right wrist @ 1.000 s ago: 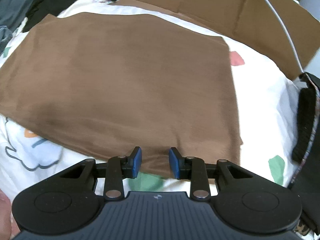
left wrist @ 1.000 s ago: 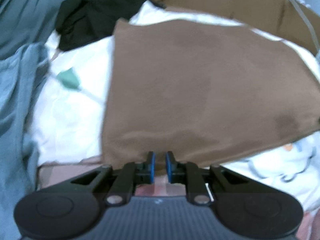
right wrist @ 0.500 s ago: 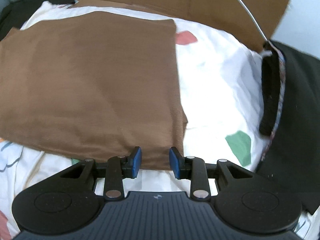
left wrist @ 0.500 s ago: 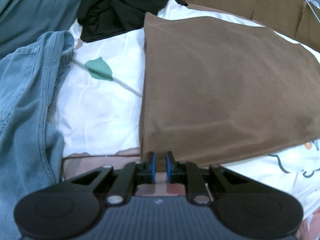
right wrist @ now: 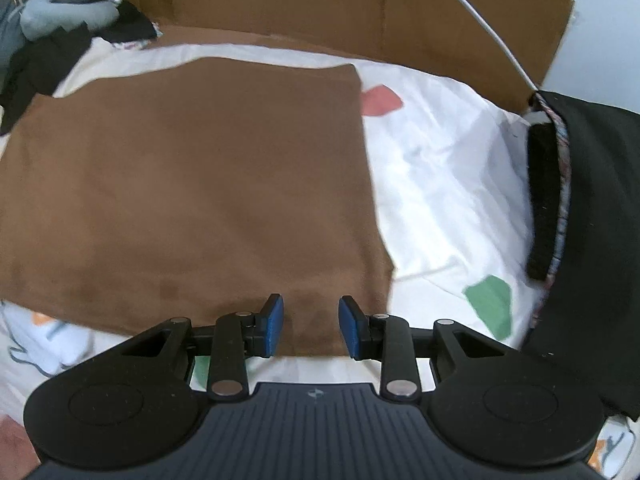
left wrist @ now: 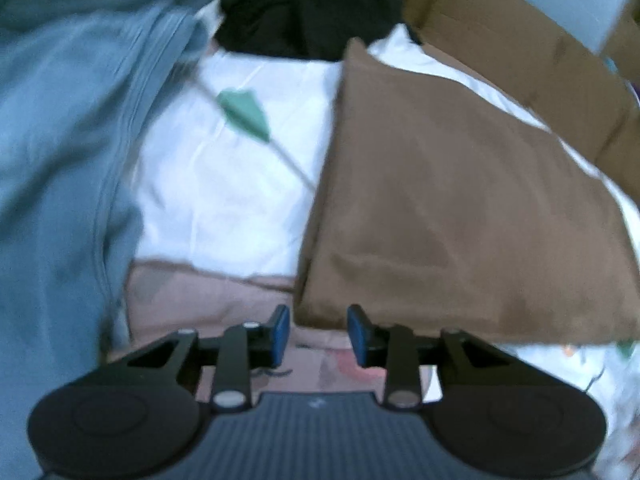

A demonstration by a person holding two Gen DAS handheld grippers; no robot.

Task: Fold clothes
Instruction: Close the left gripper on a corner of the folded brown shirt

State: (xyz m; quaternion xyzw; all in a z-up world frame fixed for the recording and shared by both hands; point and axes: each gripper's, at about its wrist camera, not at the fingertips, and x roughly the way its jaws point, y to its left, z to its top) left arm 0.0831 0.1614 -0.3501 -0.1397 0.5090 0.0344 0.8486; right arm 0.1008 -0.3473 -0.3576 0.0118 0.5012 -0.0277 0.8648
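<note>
Brown garment (right wrist: 192, 184) lies folded flat on the white patterned sheet (right wrist: 440, 184) — left gripper (left wrist: 318, 334) jaws opening at its near corner, right gripper (right wrist: 310, 326) jaws apart over its near edge — neither clamping it.

The folded cloth (right wrist: 192, 184) lies flat on the bed sheet (right wrist: 440, 184). Cardboard (right wrist: 320, 4) stands behind it. Jeans (left wrist: 60, 160) lie to its left, a dark garment (right wrist: 592, 240) to its right.

Soft, even indoor light, with the white bedsheet (right wrist: 432, 168) glaring slightly. The left wrist view is smeared by motion blur; the right wrist view is sharper, blurring only beyond its gripper (right wrist: 310, 326). Both bend strongly toward dark, vignetted corners.
</note>
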